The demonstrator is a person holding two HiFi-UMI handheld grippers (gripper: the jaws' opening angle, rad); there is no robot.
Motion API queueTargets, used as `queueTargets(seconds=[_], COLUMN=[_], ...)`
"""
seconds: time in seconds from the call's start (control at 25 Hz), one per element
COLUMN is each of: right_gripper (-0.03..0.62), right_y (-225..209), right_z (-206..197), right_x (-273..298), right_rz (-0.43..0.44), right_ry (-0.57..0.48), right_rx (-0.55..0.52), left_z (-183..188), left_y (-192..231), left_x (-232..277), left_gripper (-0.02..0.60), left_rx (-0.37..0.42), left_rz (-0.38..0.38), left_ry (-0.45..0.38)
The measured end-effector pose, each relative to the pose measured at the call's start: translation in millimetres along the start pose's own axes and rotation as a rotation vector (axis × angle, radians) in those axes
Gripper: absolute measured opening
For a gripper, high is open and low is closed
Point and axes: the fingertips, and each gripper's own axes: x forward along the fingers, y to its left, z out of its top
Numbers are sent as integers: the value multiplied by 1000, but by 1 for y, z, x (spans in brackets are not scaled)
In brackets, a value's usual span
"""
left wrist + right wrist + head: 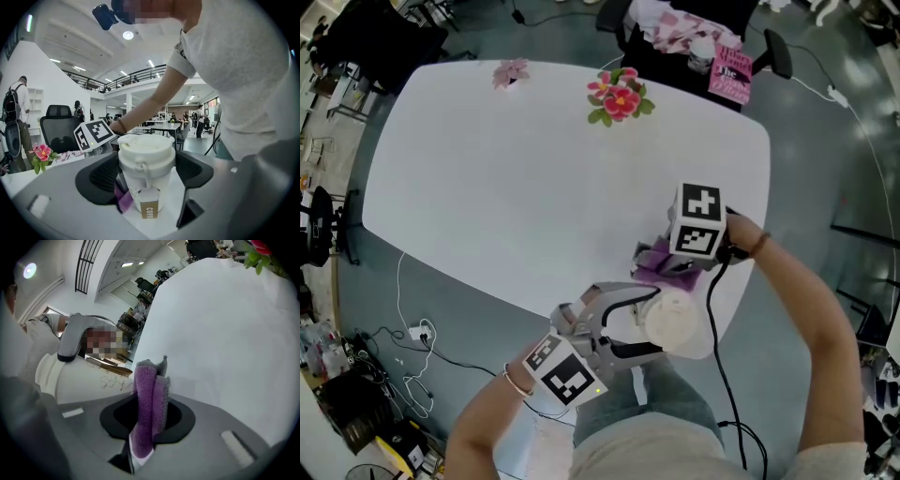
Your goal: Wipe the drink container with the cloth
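Head view: R gripper (668,270) hides most cloth (651,268) by cup (674,322).

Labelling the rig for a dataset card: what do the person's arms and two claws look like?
Both the left claw and right claw are light grey with black-lined jaws; each carries a white cube with black square markers. A black cable trails from the right. Short pale sleeves; a bracelet on each wrist.

Grey left gripper (146,174), black-padded jaws (black-and-white marker cube (565,375)); pale T-shirt (234,61).
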Motion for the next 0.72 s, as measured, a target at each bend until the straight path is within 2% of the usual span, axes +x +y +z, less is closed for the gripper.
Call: queueTargets(seconds=[0.4, 0.72], right_gripper=[64, 64], right_y=[-12, -18], right_z=[-4, -6], right_x=[12, 16], right_rz=[-36, -81], right_ry=[10, -23], right_rx=[12, 14], left_z=[0, 0], left_y=[0, 0], left_x=[0, 0], left_gripper=[383, 383], left_rx=[1, 0], left_rz=[3, 7], left_ry=[-2, -6])
